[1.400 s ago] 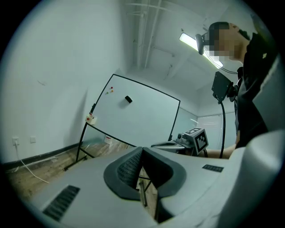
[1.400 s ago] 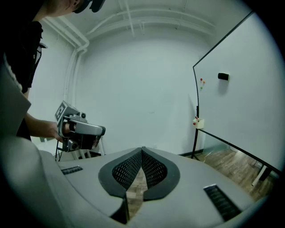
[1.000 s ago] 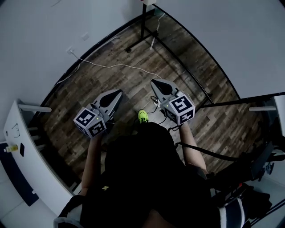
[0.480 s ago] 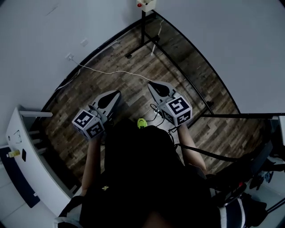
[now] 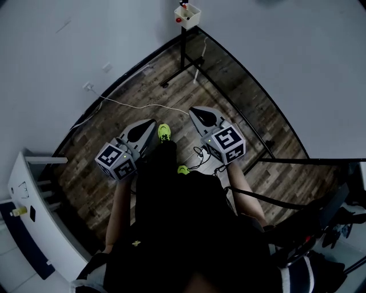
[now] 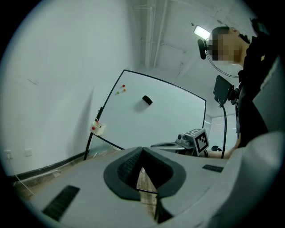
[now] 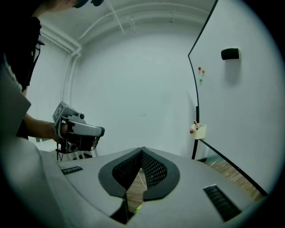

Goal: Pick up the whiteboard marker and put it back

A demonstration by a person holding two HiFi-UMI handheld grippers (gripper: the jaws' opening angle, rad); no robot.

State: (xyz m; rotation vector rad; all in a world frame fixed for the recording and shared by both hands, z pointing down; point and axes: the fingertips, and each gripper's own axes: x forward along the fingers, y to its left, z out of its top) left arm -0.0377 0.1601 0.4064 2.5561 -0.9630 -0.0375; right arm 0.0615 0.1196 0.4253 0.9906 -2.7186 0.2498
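I hold both grippers out in front at waist height, side by side. In the head view my left gripper (image 5: pixel 148 126) and my right gripper (image 5: pixel 196 111) are both shut, with nothing between their jaws. Ahead stands a whiteboard (image 6: pixel 164 116) with a black eraser (image 6: pixel 147 100) and small magnets (image 6: pixel 121 90) on it. A small white box (image 5: pixel 187 15) with a red spot hangs at the board's lower corner; it shows as box (image 6: pixel 98 128) and box (image 7: pixel 198 131). Something thin sticks up from it. I cannot make out a marker for certain.
The whiteboard's black stand (image 5: pixel 183 51) rests on the wood floor. A white cable (image 5: pixel 131 105) runs across the floor from the wall. A white cabinet (image 5: pixel 34 212) stands at the left. The person's yellow-green shoes (image 5: pixel 164 132) show below the grippers.
The person has walked towards the whiteboard's corner with both grippers carried along. The white box has come fully into view at the top, and one shoe has stepped forward between the grippers.
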